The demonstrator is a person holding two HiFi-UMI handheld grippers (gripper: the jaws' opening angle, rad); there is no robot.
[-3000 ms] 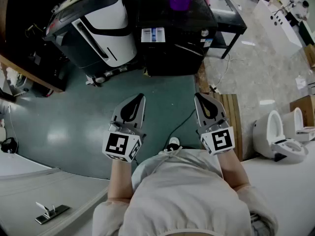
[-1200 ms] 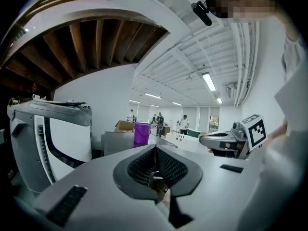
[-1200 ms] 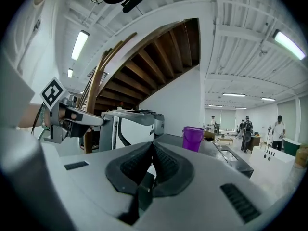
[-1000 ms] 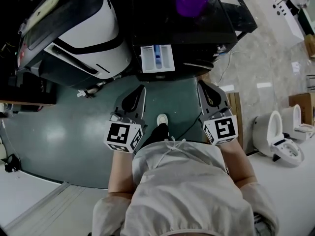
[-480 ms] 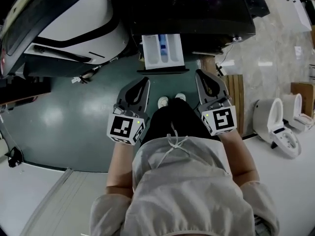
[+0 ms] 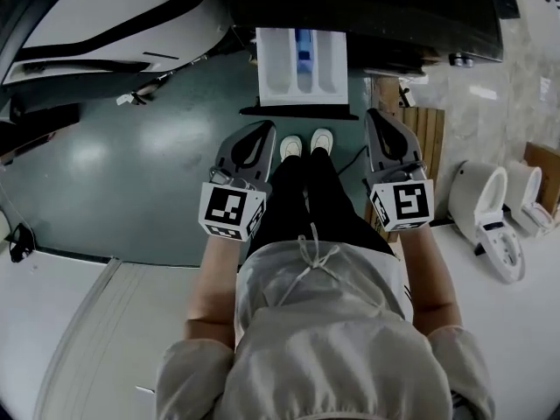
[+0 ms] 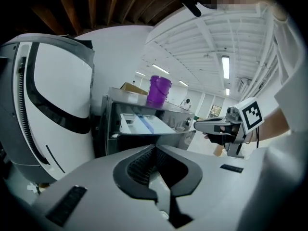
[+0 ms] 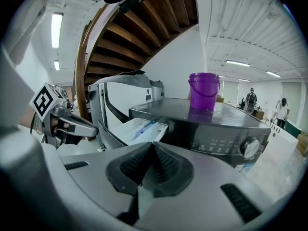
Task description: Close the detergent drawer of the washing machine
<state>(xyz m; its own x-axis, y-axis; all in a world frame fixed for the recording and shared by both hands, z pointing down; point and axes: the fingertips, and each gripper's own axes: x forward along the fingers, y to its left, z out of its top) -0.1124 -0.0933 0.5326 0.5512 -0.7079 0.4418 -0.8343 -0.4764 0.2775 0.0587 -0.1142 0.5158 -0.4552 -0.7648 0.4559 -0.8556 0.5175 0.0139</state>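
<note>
The white detergent drawer (image 6: 302, 64) with a blue insert stands pulled out of the dark washing machine (image 6: 411, 16), just beyond my feet. My left gripper (image 6: 262, 129) is shut and empty, a little short of the drawer's front left corner. The right gripper (image 6: 379, 115) is shut too, off the drawer's right side, near the machine's front. In the left gripper view the drawer (image 7: 143, 124) lies ahead of the shut left gripper (image 7: 155, 149). The right gripper view shows the drawer (image 8: 142, 128) ahead-left of the shut right gripper (image 8: 153, 145).
A large white appliance (image 6: 105, 16) stands left of the washing machine. A purple bucket (image 8: 204, 90) sits on the machine's top. Two white toilets (image 6: 490, 208) and a wooden board (image 6: 411, 121) are at the right. A cable (image 6: 354, 160) runs over the green floor.
The person has walked up to the washing machine, so the open drawer now lies just ahead of both grippers. Both grippers stayed shut and empty.
</note>
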